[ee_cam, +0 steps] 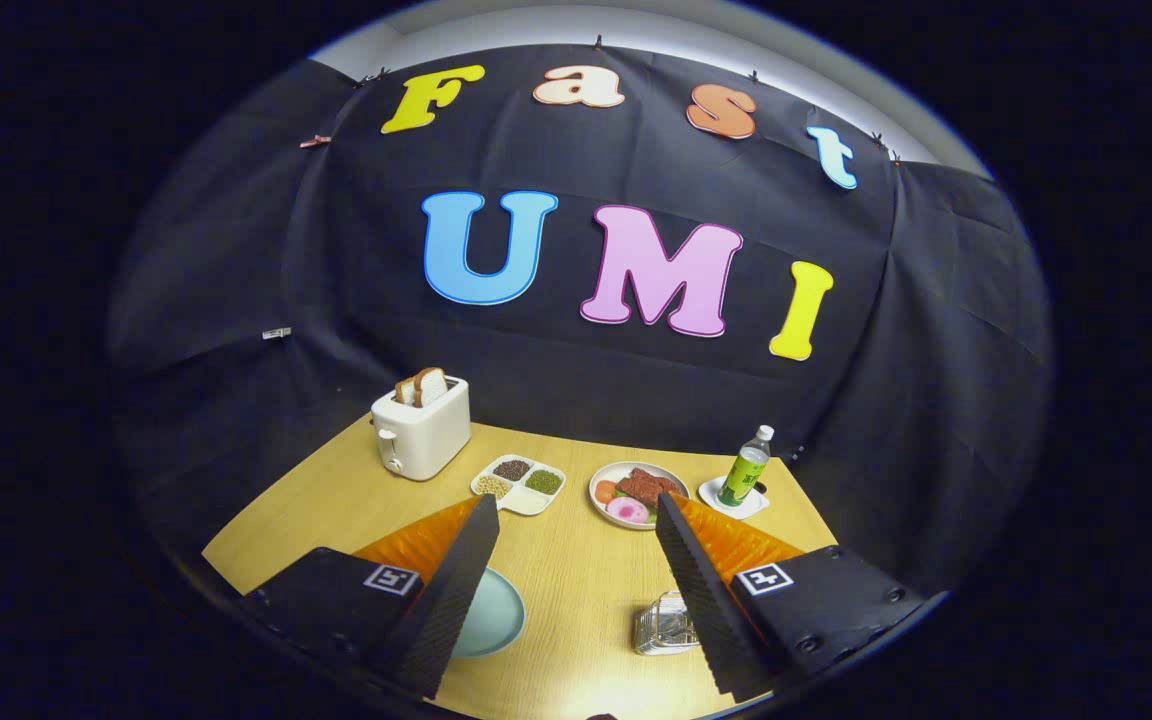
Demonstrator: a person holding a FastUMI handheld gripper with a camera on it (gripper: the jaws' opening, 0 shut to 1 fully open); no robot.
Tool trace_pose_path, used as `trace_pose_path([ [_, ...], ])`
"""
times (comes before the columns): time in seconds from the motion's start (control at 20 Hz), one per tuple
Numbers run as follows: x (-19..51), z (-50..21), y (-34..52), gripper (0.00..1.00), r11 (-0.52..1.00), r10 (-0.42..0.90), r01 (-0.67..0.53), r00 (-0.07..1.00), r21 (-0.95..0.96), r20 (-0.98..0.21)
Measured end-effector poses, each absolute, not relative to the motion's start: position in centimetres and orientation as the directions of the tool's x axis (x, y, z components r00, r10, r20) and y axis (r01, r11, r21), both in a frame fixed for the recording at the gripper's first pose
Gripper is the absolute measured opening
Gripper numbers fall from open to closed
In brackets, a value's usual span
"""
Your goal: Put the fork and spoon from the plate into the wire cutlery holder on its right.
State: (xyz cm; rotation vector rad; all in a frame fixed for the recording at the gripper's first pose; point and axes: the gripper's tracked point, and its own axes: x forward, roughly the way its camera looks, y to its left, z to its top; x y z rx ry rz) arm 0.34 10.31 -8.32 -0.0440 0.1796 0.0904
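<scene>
My gripper point(576, 520) hangs open above the wooden table point(576, 600), its two ribbed black fingers point(456, 590) spread wide with nothing between them. A pale blue-green plate point(491, 615) lies on the table below, half hidden behind the left finger. The wire cutlery holder point(664, 625) stands to the plate's right, partly covered by the right finger. The fork and spoon are hidden from me.
Beyond the fingers stand a white toaster point(421, 430) holding bread slices, a white divided dish point(519, 484) of beans and grains, a plate of food point(636, 492), and a green bottle point(746, 468) on a white coaster. The table ends at the black cloth wall.
</scene>
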Motion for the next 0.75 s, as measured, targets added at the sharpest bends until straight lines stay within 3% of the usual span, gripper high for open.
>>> trace_pose_path([
  [0.75, 2.0, -7.7, 10.1, 0.99, 0.994, 0.084, -0.096, 0.982, -0.061, -0.170],
])
